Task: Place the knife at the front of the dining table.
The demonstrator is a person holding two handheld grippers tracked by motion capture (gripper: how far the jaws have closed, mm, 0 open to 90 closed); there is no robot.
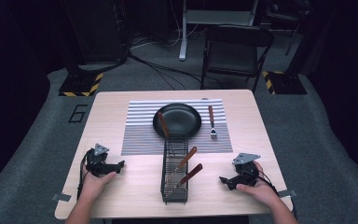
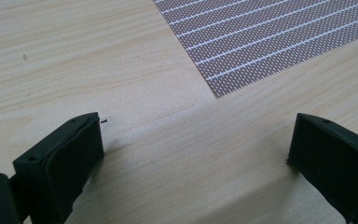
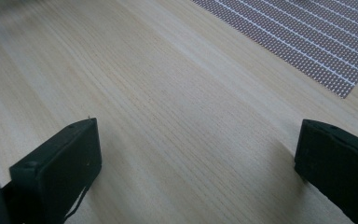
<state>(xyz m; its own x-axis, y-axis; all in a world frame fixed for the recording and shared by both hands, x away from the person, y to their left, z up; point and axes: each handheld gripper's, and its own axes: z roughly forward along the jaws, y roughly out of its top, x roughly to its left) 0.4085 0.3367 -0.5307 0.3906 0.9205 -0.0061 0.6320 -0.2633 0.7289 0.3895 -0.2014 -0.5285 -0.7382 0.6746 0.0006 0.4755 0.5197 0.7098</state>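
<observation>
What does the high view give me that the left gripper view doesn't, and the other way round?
High view alone: the black plate, the fork on the mat to the plate's right, the wire basket holding wooden-handled utensils, the right gripper, and both hands low on the table either side of the basket. Left gripper view alone: the left gripper seen close, jaws wide apart with bare wood between them. Shared: the wooden table and the striped placemat, of which the left gripper view catches one corner.

One plate (image 1: 177, 120), one placemat (image 1: 137, 135), one wire basket (image 1: 174, 175), four wooden-handled utensils (image 1: 211, 122)
</observation>
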